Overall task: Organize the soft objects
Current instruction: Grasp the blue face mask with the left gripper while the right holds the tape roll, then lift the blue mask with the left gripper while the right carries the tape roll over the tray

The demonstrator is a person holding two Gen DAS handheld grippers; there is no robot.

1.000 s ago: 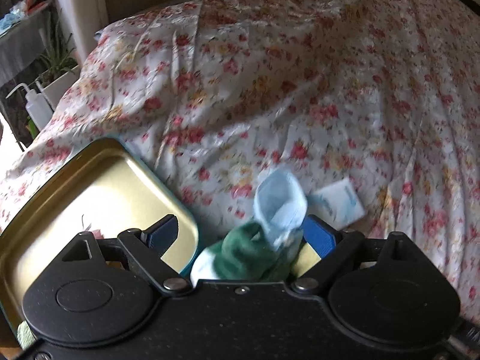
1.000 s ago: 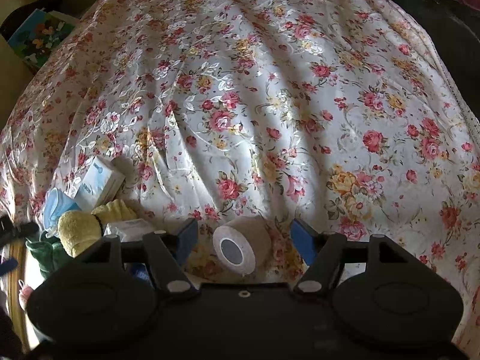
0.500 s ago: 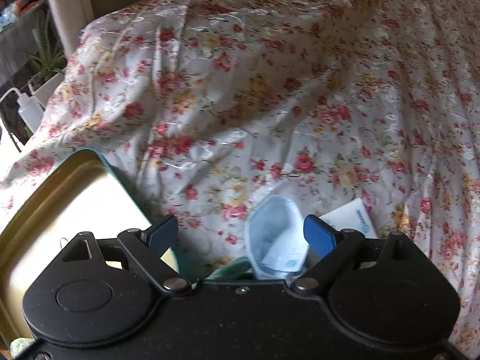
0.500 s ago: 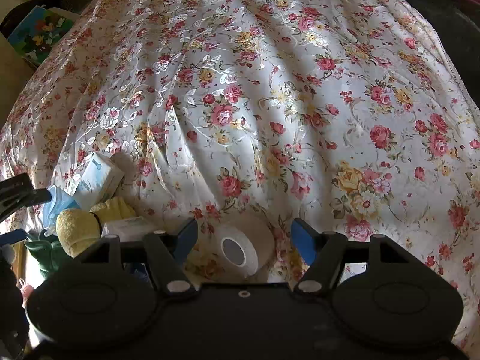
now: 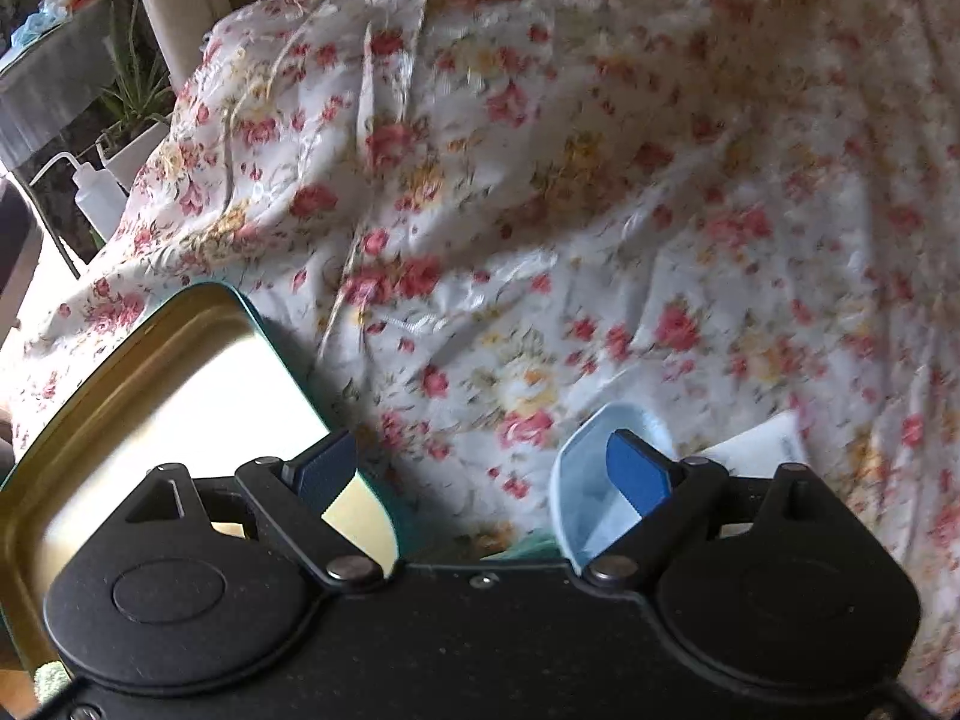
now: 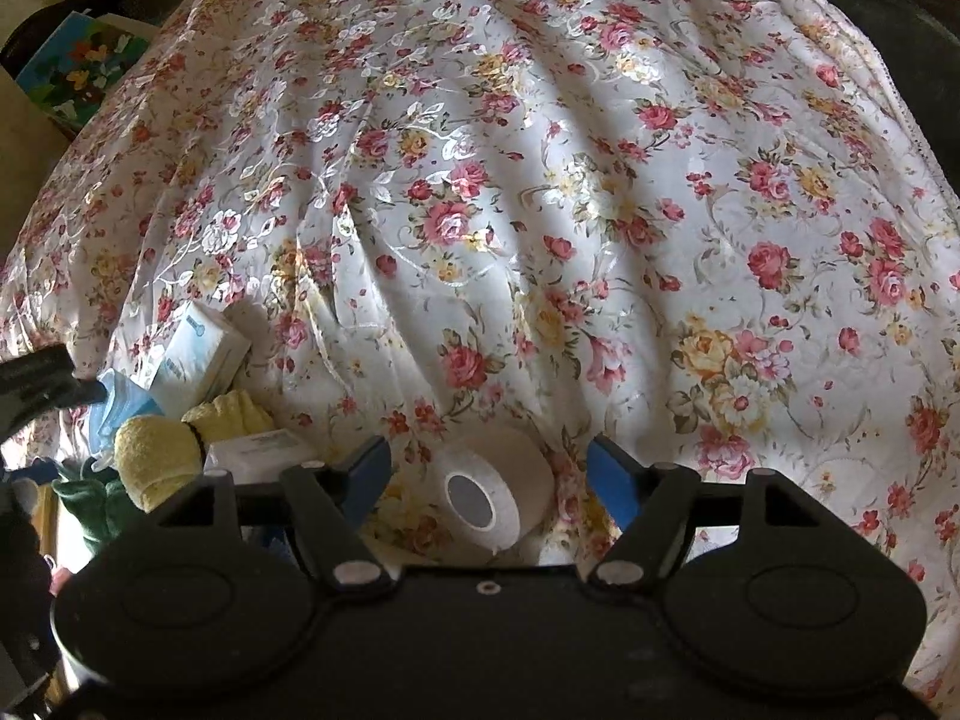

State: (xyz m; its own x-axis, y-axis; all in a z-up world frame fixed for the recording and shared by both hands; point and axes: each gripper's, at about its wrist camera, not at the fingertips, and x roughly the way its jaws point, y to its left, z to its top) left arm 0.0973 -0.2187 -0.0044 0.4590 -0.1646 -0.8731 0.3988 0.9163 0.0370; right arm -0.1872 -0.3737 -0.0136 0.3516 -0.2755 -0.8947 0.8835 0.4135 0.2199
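My left gripper (image 5: 480,462) is open over the flowered bedspread with nothing between its pads. A light blue face mask (image 5: 591,504) lies by its right finger, on a green cloth (image 5: 528,543) that is mostly hidden under the gripper body. A gold tin (image 5: 198,396) lies open at its left finger. My right gripper (image 6: 489,468) has its jaws opening around a white tape roll (image 6: 498,492), which lies on the bed free of both pads. To its left are a yellow towel (image 6: 156,456), a tissue pack (image 6: 198,354) and a small white box (image 6: 258,450).
A white packet (image 5: 762,444) lies to the right of the mask. Off the bed's left side stand a squeeze bottle (image 5: 96,195) and a potted plant (image 5: 138,114). A colourful book (image 6: 78,72) lies beyond the far left corner. The bed drops off at the right edge (image 6: 918,138).
The left gripper has sunk and shifted, so the green cloth has slid under its body and the tin looks nearer. The right jaws have widened and the tape roll has settled slightly to the right.
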